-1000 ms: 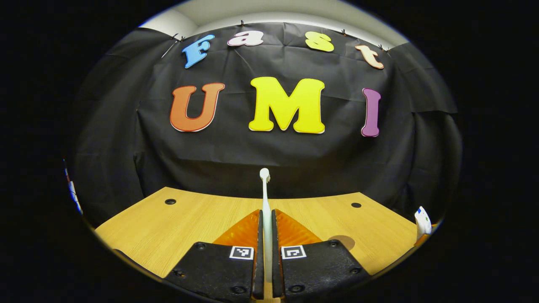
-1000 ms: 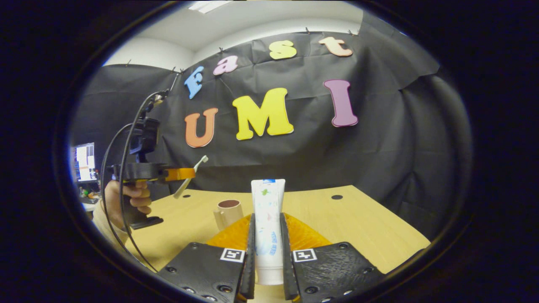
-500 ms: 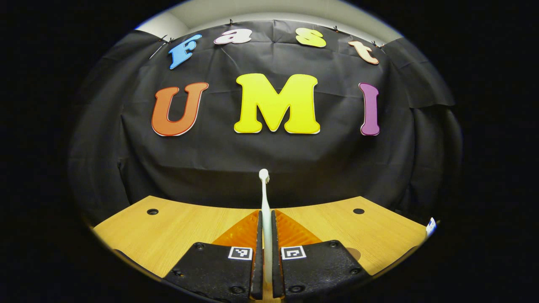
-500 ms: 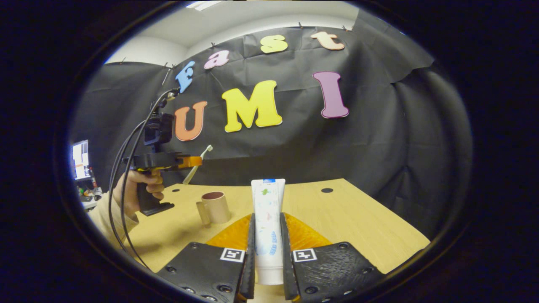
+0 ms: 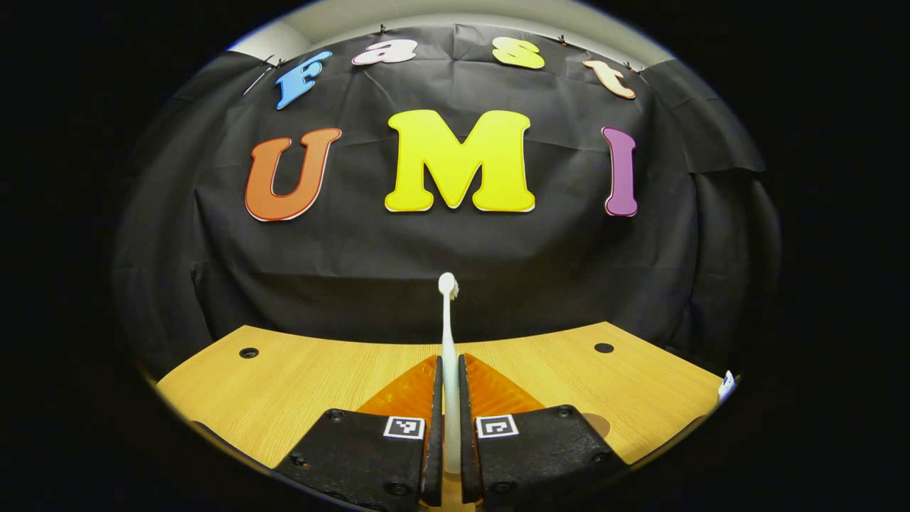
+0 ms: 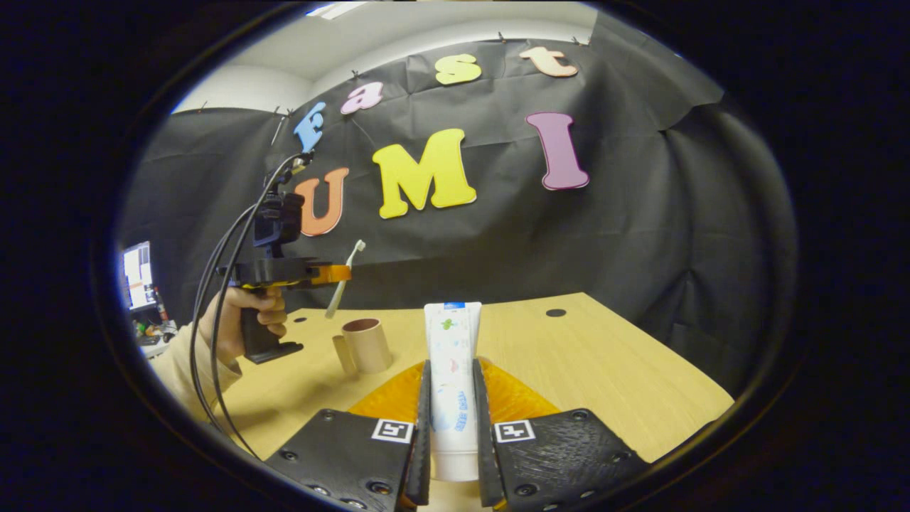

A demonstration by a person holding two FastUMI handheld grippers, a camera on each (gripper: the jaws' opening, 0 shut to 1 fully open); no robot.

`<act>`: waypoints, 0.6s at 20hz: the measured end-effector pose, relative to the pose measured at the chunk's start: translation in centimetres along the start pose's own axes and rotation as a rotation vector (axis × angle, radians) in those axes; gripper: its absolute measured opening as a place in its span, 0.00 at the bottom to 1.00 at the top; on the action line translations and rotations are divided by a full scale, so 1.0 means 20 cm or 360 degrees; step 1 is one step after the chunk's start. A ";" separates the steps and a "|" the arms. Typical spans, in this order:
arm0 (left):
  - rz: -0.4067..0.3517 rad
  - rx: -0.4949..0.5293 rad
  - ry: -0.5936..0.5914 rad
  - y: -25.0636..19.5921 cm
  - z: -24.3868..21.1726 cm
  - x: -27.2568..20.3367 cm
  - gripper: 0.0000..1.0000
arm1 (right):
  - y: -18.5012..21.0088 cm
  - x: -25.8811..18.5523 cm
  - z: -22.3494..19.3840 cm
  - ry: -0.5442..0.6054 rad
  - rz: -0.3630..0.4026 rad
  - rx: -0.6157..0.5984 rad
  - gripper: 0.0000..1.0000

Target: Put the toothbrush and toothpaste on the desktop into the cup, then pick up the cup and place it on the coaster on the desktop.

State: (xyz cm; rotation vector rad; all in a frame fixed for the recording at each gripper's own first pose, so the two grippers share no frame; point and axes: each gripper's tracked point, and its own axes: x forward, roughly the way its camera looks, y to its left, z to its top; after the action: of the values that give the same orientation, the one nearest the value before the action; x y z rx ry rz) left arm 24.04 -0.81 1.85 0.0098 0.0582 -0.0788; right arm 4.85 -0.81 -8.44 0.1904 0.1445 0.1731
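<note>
the left tool (image 5: 448, 398) is clamping the toothbrush (image 5: 447, 320) between both fingers, bristle head pointing up and away toward the far wall. in the right gripper view that same left tool (image 6: 334, 274) is hanging in the air above the cup (image 6: 365, 345), held by a hand (image 6: 242, 323), and the toothbrush (image 6: 345, 281) is tilting, its lower end aimed down just left of the cup's mouth and well clear of the rim. the right tool (image 6: 450, 419) is gripping the toothpaste (image 6: 452, 370) upright, both fingers pressing its sides, and waiting near the front of the tabletop (image 6: 604, 370).

the step in hand looks like the drop of the toothbrush into the cup. to do it well, the lower end wants to be brought right over the opening first, the handle tipped closer to upright, then lowered until the end is inside the rim before the fingers are letting go. releasing from up here would risk a bounce off the rim, and the light cup could tip. the right tool should be holding back so the two don't crowd the opening. i can't make out the coaster for certain.

against the earlier frames, the left tool is sitting higher and farther right, closer over the cup, the toothbrush is standing steeper, and the cup is showing a little nearer the toothpaste. both grips are unchanged.
</note>
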 end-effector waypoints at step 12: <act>0.0010 -0.0007 0.0000 0.01 0.01 -0.03 0.38 | -0.01 0.02 -0.02 0.0034 -0.0019 0.0016 0.27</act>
State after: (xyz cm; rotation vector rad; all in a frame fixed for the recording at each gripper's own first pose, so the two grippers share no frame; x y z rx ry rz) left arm 23.48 -0.61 2.03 0.0054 0.0586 -0.0725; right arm 5.21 -0.78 -8.84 0.1977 0.1680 0.1629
